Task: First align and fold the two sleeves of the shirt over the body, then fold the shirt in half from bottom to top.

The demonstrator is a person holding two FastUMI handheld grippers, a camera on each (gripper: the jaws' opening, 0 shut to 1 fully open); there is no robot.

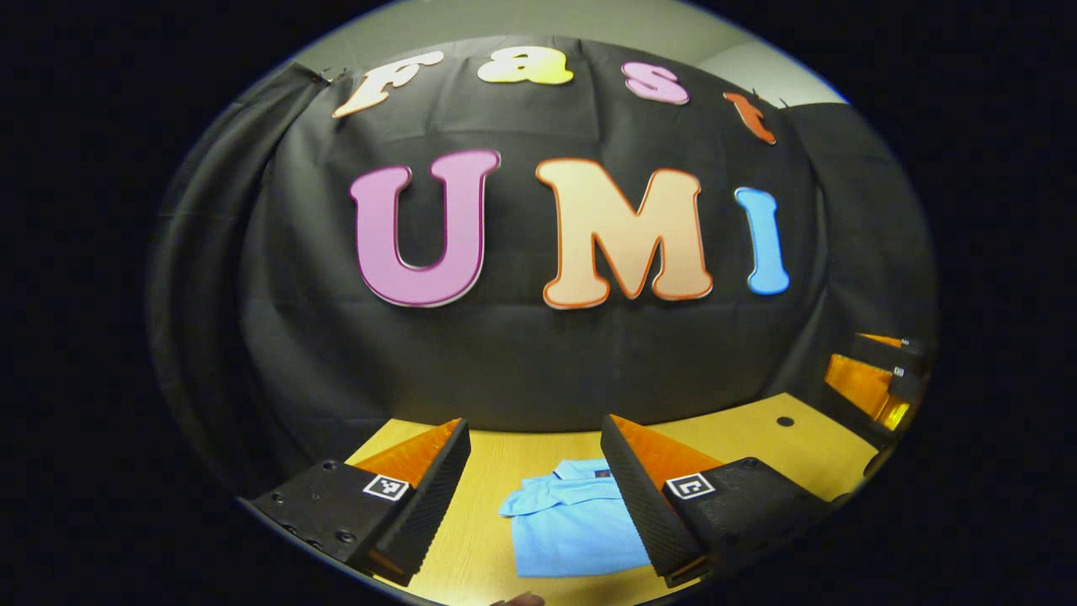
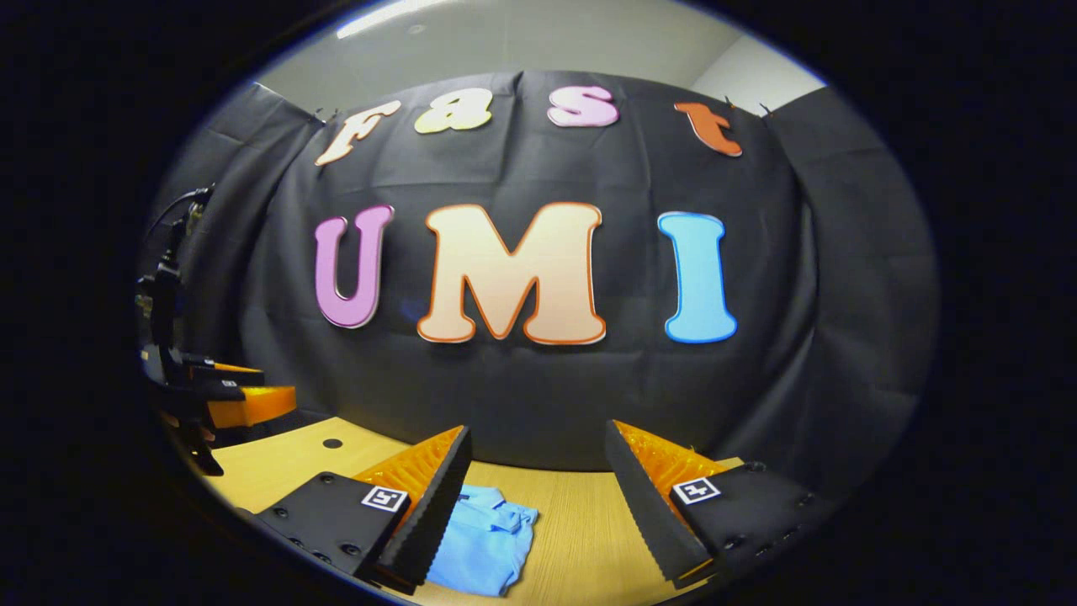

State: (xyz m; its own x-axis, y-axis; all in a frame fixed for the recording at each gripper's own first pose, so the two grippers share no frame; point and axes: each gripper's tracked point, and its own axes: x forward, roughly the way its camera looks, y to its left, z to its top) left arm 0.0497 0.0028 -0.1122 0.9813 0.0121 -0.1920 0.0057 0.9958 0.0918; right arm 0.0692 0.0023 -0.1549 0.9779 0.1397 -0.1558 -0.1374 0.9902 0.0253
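shirt: a light blue polo shirt lies flat on the wooden tabletop, collar toward the black cloth wall, one short sleeve spread out to the side in the left gripper view.
shirt, right gripper view: the same shirt sits low and left of centre, partly hidden behind that gripper's near finger, its cloth rumpled at the edge.
left gripper: the left gripper hangs above the tabletop with its fingers spread wide; the shirt shows in the gap between them, apart from both, nothing pinched.
right gripper: the right gripper is raised over the tabletop, fingers spread wide, bare wood between them, holding nothing.
other views of the grippers: the right gripper appears at the far right edge of the left gripper view; the left gripper shows at the far left edge of the right gripper view, off the shirt.
tabletop: a small dark round hole marks the wood near its far corner.
backdrop: black cloth hangs behind the tabletop, with a pale wall above it.
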